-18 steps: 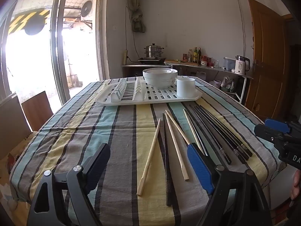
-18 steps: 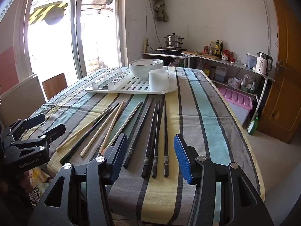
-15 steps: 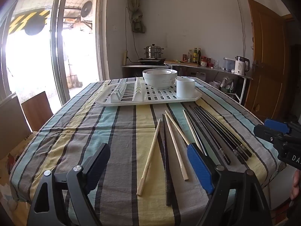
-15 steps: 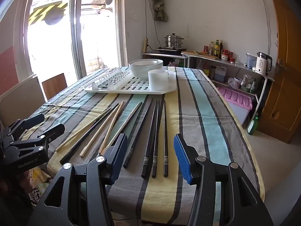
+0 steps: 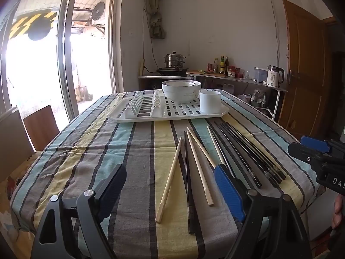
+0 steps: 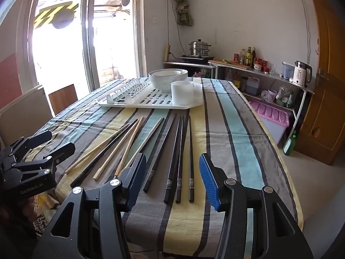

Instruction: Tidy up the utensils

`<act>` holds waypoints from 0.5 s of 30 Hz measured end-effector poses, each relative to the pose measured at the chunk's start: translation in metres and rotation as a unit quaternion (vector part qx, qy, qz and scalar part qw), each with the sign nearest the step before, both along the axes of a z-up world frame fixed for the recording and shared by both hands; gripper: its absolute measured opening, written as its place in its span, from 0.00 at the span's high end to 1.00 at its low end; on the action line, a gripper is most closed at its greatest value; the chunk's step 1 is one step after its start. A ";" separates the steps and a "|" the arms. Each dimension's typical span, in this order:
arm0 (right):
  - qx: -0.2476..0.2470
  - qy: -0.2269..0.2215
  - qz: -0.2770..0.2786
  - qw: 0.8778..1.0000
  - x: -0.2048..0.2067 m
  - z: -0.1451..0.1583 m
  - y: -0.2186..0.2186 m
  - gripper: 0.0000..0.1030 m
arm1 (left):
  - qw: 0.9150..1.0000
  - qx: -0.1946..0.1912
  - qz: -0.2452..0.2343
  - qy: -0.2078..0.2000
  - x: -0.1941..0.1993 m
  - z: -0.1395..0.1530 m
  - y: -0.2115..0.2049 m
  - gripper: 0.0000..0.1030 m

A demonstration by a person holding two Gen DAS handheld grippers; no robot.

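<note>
The left gripper (image 5: 171,191) hovers over the near edge of the bench (image 5: 90,151), jaws wide and holding nothing, with two wooden chopsticks (image 5: 169,179) and one black chopstick (image 5: 188,181) lying between its fingers. The right gripper (image 6: 172,176) hangs over the same edge, jaws wide and empty, framing the black chopsticks (image 6: 179,153). All the chopsticks lie loose on the striped cloth, fanned toward the far side. Beyond them, toward the far edge, a white drying rack (image 6: 148,101) carries stacked bowls (image 6: 168,79) and a white cup (image 6: 182,92).
</note>
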State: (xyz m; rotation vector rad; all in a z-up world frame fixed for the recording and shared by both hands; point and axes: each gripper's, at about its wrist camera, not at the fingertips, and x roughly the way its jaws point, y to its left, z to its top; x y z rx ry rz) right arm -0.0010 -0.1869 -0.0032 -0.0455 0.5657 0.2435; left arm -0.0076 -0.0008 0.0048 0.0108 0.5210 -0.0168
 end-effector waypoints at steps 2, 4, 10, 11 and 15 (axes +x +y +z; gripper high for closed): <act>0.000 0.000 0.000 1.000 0.000 0.000 0.000 0.49 | 1.000 -0.001 -0.001 0.001 0.000 0.000 0.001 0.18; 0.000 -0.001 0.000 1.000 0.000 0.000 0.000 0.49 | 1.000 0.000 -0.002 0.000 -0.001 0.001 0.000 0.18; 0.000 -0.001 -0.001 1.000 -0.001 0.000 0.000 0.49 | 1.000 -0.001 -0.002 0.000 -0.001 0.002 0.000 0.18; 0.000 -0.001 0.000 1.000 -0.001 0.001 0.000 0.49 | 1.000 -0.001 -0.002 0.000 -0.001 0.002 0.000 0.18; 0.000 -0.001 0.000 1.000 -0.001 0.001 0.000 0.49 | 1.000 -0.001 -0.002 0.000 -0.002 0.001 -0.001 0.18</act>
